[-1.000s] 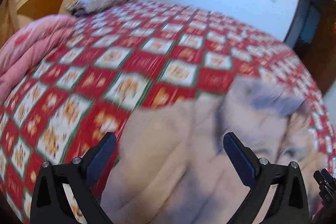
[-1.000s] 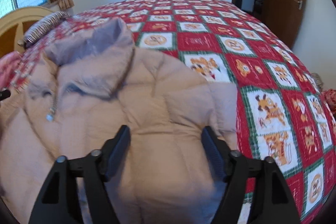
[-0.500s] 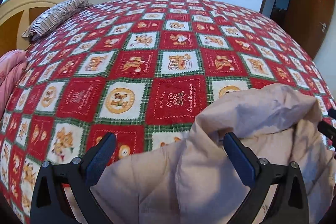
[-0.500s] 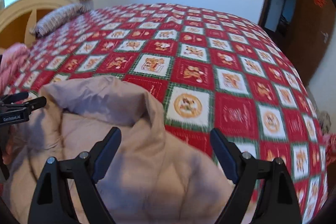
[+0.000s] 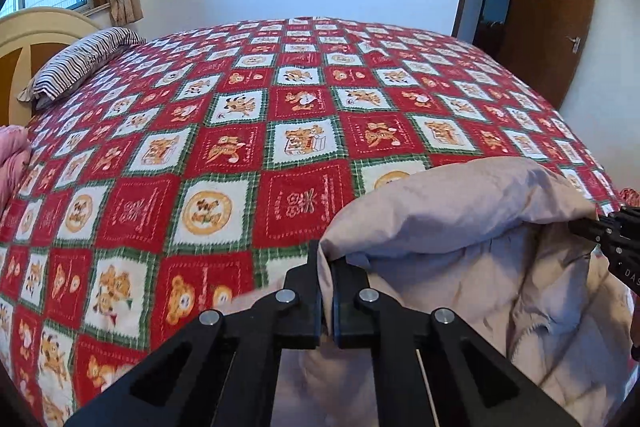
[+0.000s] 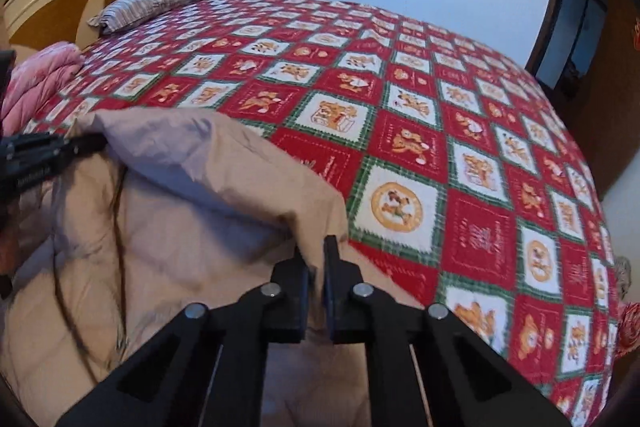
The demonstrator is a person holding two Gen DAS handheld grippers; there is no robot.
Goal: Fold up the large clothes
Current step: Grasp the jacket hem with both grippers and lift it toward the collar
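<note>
A beige puffy jacket [image 5: 460,219] lies on the near part of the bed, its upper edge lifted into a fold. My left gripper [image 5: 326,263] is shut on the left end of that raised edge, with fabric pinched between its jaws. In the right wrist view the same jacket [image 6: 180,187] fills the lower left, and my right gripper [image 6: 315,253] is shut on the right end of the fold. Each gripper shows in the other's view: the right gripper [image 5: 588,227] at the far right edge, the left gripper [image 6: 90,143] at the far left, both gripping the jacket's edge.
A red, white and green checked bedspread [image 5: 240,155] covers the wide bed. A striped pillow [image 5: 80,61] lies by the cream headboard [image 5: 36,35], and a pink quilt [image 6: 36,83] is bunched at the left. A brown door [image 5: 552,15] stands open at the back right.
Both grippers stood open over the jacket; now both are shut on its folded upper edge. The edge is raised off the bedspread and both views have swung toward the far wall.
</note>
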